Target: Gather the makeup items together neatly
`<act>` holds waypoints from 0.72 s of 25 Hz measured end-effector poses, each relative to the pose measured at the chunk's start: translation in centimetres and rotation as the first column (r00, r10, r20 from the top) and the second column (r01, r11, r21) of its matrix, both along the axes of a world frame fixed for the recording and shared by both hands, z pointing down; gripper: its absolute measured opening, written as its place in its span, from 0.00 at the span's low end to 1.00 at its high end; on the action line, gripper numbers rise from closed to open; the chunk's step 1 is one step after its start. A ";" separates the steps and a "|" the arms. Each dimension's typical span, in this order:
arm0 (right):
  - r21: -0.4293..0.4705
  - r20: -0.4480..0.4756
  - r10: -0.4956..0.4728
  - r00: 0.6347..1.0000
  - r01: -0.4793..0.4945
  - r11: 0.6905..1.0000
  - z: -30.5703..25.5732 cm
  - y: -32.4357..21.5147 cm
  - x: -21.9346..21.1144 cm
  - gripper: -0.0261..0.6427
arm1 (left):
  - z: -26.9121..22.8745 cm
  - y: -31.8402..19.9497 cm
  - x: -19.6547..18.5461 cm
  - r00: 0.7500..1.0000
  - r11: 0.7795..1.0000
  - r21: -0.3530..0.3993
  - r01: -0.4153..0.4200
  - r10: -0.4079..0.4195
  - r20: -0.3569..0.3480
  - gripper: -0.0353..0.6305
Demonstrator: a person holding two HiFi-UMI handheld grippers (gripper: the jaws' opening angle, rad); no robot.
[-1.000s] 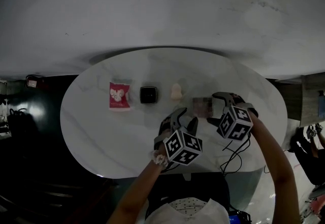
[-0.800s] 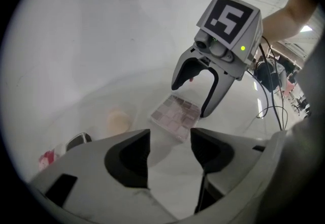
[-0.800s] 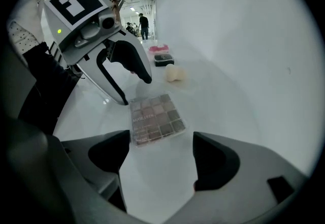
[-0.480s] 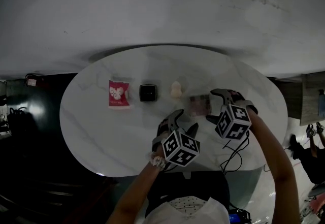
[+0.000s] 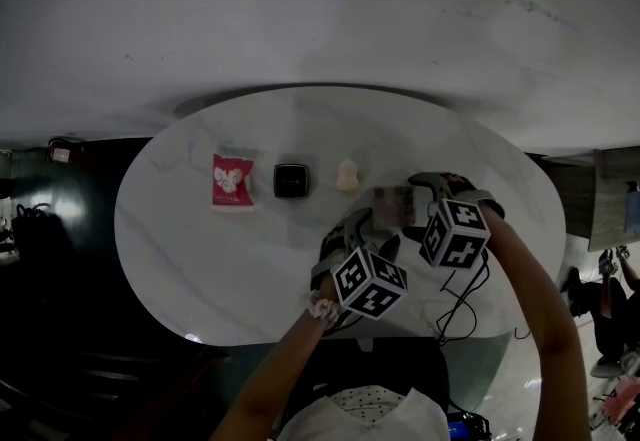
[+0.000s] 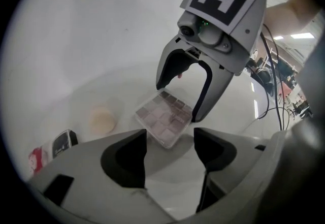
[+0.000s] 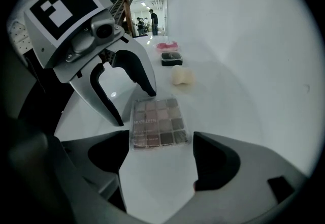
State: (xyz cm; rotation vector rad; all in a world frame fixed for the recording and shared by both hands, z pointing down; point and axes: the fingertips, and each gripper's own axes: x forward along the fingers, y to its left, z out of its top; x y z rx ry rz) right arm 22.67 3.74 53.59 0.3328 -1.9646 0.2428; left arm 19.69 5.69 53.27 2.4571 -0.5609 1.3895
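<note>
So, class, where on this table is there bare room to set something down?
Free: the table's left end beyond the red packet, and the near strip in front of the black compact. Crowded: around the palette, between left gripper and right gripper.

- The palette (image 5: 393, 206) is hemmed in from both sides: the left gripper (image 6: 170, 141), whose empty jaws have just been opening, faces the right gripper (image 7: 160, 154), whose jaws are apart.
- To its left, the sponge (image 5: 347, 175), black compact (image 5: 291, 181) and red packet (image 5: 231, 180) form a row (with gaps between).
- Bare table (image 5: 200, 259) lies on the near side of that row.
- Cables (image 5: 462, 294) trail over the near edge.
</note>
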 end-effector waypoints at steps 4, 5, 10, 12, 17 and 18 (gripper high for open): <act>-0.032 0.004 -0.021 1.000 0.021 0.999 0.2 0.0 -0.1 0.66 | 0.1 -0.1 0.1 1.000 1.000 -0.019 0.005 -0.005 -0.001 0.54; -0.033 0.004 -0.027 1.000 0.027 0.999 0.2 0.0 -0.1 0.66 | 0.1 -0.2 0.1 1.000 1.000 -0.022 0.004 -0.004 0.000 0.54; -0.022 0.023 -0.041 0.999 0.042 0.999 0.1 0.2 -0.4 0.64 | 0.1 -0.4 0.1 0.999 0.999 -0.027 0.032 -0.032 0.006 0.54; -0.021 0.028 -0.040 0.999 0.040 0.999 0.1 0.1 -0.5 0.64 | 0.0 -0.7 0.1 0.998 0.998 -0.027 0.063 -0.063 -0.003 0.49; -0.021 0.040 -0.029 0.999 0.030 0.999 0.0 0.1 -0.5 0.63 | 0.0 -0.8 0.1 0.997 0.997 -0.017 0.080 -0.080 -0.006 0.49; -0.021 0.041 -0.026 0.999 0.027 0.999 0.0 0.0 -0.5 0.63 | 0.0 -0.8 0.1 0.996 0.996 -0.017 0.083 -0.083 -0.009 0.49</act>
